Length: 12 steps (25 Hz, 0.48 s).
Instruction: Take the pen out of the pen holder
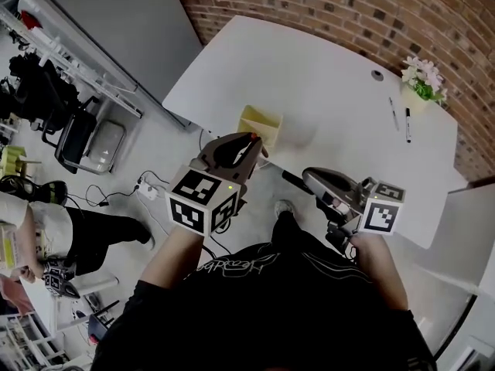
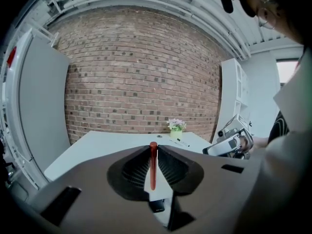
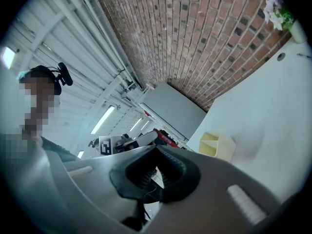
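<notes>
A person, seen from a head camera looking steeply down, holds 1 tool in each hand over the near edge of a white, rounded surface [image 1: 325,76] beside a red brick wall [image 1: 348,6].

The left tool [image 2: 153,151] is clamped narrowly on a slim red pen [image 2: 153,172]. The pen stands upright between the ribbed black pads, its rounded end poking just above the tips. Gripping it low on the shaft probably keeps it from swinging as it is carried.

A pale yellow, box-shaped plastic pen holder [image 1: 261,124] sits on the surface near its front edge, just beyond the left tool. Its 2 visible compartments show nothing inside, so the pen appears to be out of it already and the task looks nearly done.

The right tool [image 3: 156,149] has its tips together with nothing between them. It is held off to the side, level and clear of the holder, likely to stay out of the way.

Far across the surface lie 2 dark pens [image 1: 407,124] near a small pot of pale flowers [image 1: 421,79].
</notes>
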Available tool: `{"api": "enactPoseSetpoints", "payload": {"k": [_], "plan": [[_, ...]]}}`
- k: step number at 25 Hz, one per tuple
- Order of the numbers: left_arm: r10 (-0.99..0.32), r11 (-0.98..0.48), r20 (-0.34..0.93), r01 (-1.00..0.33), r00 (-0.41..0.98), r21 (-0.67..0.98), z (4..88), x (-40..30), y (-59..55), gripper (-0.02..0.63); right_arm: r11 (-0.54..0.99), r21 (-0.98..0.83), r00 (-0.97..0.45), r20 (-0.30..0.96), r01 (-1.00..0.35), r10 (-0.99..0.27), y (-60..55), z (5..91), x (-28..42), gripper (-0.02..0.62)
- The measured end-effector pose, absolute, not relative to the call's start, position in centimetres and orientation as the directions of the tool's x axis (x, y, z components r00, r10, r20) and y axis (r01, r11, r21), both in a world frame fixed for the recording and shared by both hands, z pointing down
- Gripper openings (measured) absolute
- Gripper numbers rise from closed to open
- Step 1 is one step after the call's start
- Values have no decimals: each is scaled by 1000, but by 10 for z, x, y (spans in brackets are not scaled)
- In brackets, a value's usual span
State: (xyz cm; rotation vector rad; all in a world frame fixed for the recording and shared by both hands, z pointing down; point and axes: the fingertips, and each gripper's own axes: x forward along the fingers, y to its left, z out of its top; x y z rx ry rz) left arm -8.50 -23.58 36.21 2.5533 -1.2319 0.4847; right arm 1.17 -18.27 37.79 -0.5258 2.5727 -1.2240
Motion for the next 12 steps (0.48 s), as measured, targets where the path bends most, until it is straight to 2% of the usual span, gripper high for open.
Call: {"api": "enactPoseSetpoints", "payload": {"k": [12], "plan": [[-665,-647,327,-737,671,197,332,-94,-176,55,656,-716,-912,-68,-238,-404,-141,342,0,3]]}}
